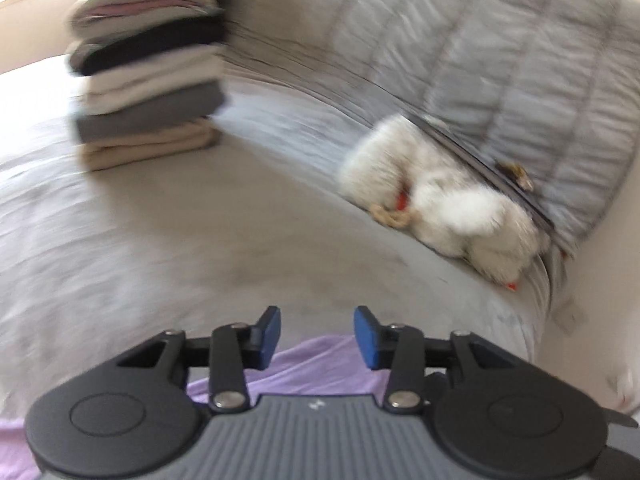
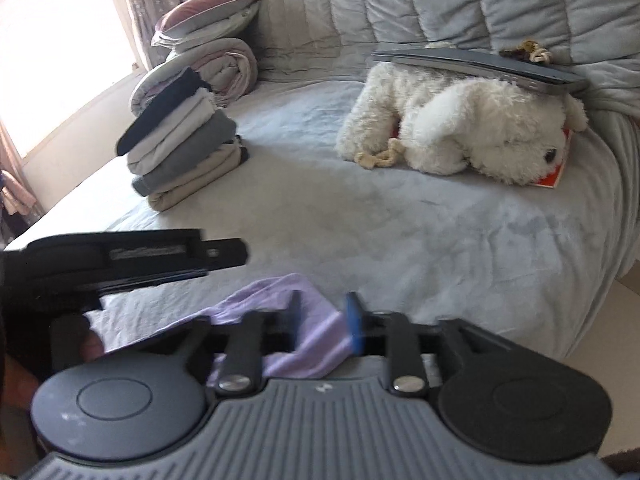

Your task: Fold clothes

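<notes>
- The lilac garment (image 2: 304, 332) was found on the near edge of the grey-covered bed (image 2: 400, 240), directly under both tools, well apart from the stack of folded clothes (image 2: 188, 160) toward the window side.
- The left gripper (image 1: 317, 338) was seen with its jaws parted and nothing between the blue pads; the lilac cloth lay below it, untouched as far as could be told.
- The right gripper (image 2: 324, 326) was seen with its jaws parted too; a fold of the cloth sat in the gap, though the pads were not judged to be pressing on it (motion blur left some doubt).
- The garment was judged light, limp and thin, likely to sag and slide rather than hold a crease; a pinch at an edge or corner, one per tool, was thought the best hold.
- Its long axis could not be told with certainty: most of it was hidden beneath the tools, and the visible part was rumpled, running roughly from side to side across the right wrist view.
</notes>
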Demonstrator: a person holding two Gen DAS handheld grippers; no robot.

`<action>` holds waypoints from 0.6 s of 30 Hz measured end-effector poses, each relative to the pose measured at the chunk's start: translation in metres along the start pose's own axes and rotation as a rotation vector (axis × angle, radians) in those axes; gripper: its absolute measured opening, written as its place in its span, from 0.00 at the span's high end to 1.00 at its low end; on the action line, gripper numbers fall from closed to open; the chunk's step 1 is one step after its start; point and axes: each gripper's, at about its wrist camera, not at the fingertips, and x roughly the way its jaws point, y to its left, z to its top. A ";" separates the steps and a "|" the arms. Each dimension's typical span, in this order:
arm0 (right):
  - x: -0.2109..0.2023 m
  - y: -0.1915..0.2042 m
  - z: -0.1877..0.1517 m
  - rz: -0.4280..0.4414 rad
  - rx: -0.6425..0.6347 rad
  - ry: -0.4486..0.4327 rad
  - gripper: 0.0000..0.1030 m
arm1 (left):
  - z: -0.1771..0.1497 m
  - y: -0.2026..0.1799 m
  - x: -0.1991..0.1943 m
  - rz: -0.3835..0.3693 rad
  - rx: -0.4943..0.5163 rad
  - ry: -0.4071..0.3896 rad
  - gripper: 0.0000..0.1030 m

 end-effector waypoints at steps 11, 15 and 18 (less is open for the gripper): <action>-0.002 0.047 -0.007 0.081 -0.104 0.011 0.65 | -0.029 0.090 -0.097 0.348 -0.169 -0.127 0.43; -0.002 0.073 -0.011 0.102 -0.162 0.014 0.65 | -0.043 0.118 -0.130 0.462 -0.209 -0.150 0.35; -0.003 0.093 -0.015 0.134 -0.188 0.026 0.63 | -0.053 0.137 -0.149 0.532 -0.218 -0.139 0.24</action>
